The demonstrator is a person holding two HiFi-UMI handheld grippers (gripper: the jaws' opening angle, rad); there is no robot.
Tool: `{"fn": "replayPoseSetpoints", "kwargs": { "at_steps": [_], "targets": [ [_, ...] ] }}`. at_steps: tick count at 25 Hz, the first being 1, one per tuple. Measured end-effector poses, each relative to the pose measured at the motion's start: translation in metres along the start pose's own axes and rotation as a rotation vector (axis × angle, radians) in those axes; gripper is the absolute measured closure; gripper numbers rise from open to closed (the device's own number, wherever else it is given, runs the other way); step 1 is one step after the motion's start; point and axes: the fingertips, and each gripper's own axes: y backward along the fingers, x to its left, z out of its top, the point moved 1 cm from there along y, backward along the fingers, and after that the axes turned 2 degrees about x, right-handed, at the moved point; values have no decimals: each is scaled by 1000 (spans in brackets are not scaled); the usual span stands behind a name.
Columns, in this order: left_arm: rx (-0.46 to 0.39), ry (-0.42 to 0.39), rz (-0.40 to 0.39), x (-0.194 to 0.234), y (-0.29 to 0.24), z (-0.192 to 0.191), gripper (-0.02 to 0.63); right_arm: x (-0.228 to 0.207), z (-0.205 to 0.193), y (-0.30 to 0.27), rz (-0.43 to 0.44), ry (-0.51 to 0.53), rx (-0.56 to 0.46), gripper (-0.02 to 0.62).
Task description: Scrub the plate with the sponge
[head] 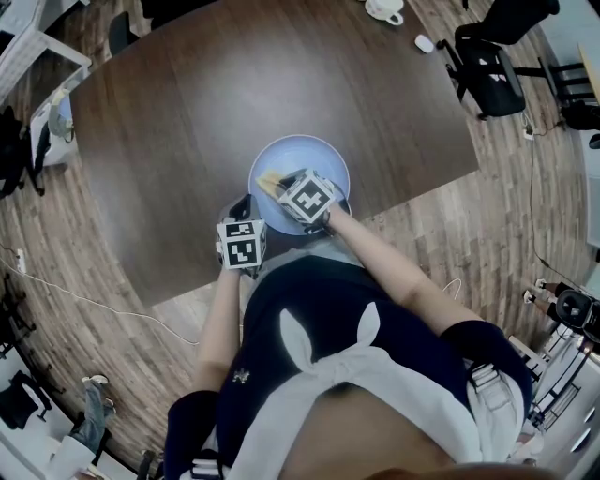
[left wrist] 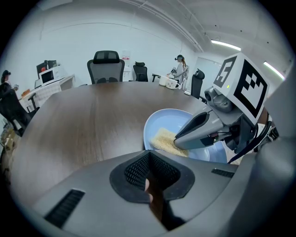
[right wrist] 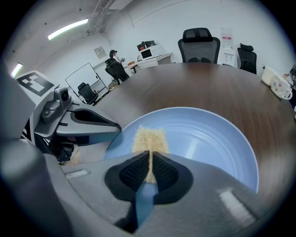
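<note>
Right now you're pinching the coarse, pale-yellow rectangular sponge [right wrist: 149, 138] tight in your right gripper [right wrist: 149, 158], holding it on the left inside of the smooth round blue plate [right wrist: 210, 139] at the near edge of the dark wood-grain table [head: 234, 94], while your left gripper [left wrist: 149, 158], fingers closed together on nothing, is crowding the plate's left rim, and a white mug [head: 384, 9] is sitting at the table's far edge.

Lighting: bright, even, from ceiling strip lights [right wrist: 68, 28]. Shadows: soft and faint. Glare: mild sheen on table [head: 234, 103], pale streak on plate [right wrist: 193, 147]. Distortion: strong fisheye with dark corners. Foreground: blurred.
</note>
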Motion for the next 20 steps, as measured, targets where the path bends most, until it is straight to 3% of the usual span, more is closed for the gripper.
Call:
{"fn": "replayPoseSetpoints", "kwargs": {
  "at_steps": [20],
  "targets": [
    [-20,7,22,0,6,0,600,23,-31,7,41,20,58,575]
  ]
}}
